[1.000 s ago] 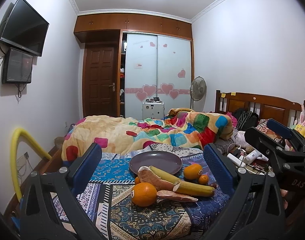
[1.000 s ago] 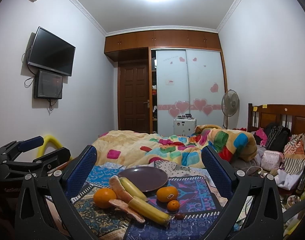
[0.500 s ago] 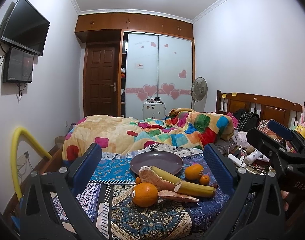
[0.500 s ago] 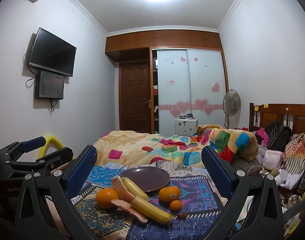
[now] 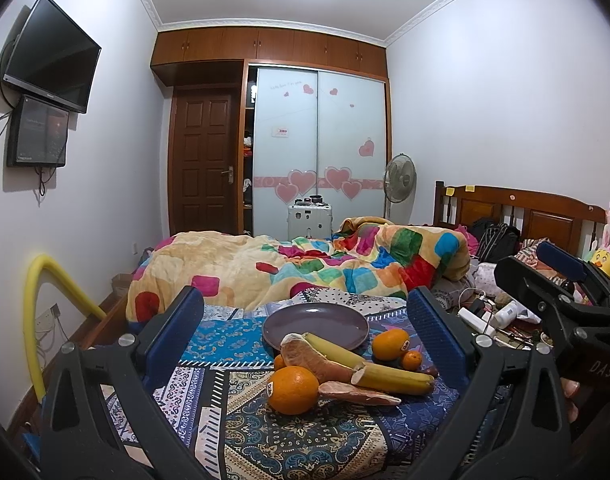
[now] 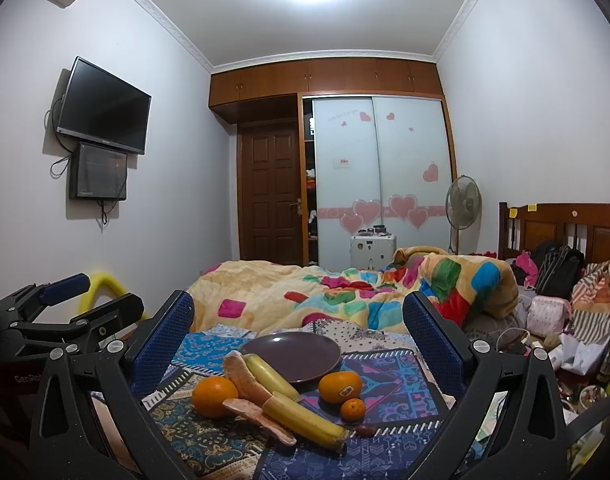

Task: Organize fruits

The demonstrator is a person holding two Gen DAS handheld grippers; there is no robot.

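While both cameras look down the bed, the left gripper (image 5: 305, 320) stands wide open, its blue pads framing the fruit pile at lower centre of the left wrist view and holding nothing. The right gripper (image 6: 297, 320) is spread apart too, empty, with the same pile between its fingers. The purple plate (image 5: 316, 325) sits bare on the patterned cloth (image 5: 233, 420), just behind the fruit. A big orange (image 5: 293, 390) lies nearest in the left view, touching a pale peeled wedge (image 5: 359, 394). A banana (image 5: 369, 364) runs diagonally from the plate's rim toward lower right, with a second peeled piece (image 5: 313, 360) pressed along its left side. To the right, a stickered orange (image 5: 390, 344) sits beside the plate, a small tangerine (image 5: 412, 360) touching it. Behind everything, the colourful quilt (image 5: 305, 264) is heaped across the bed.
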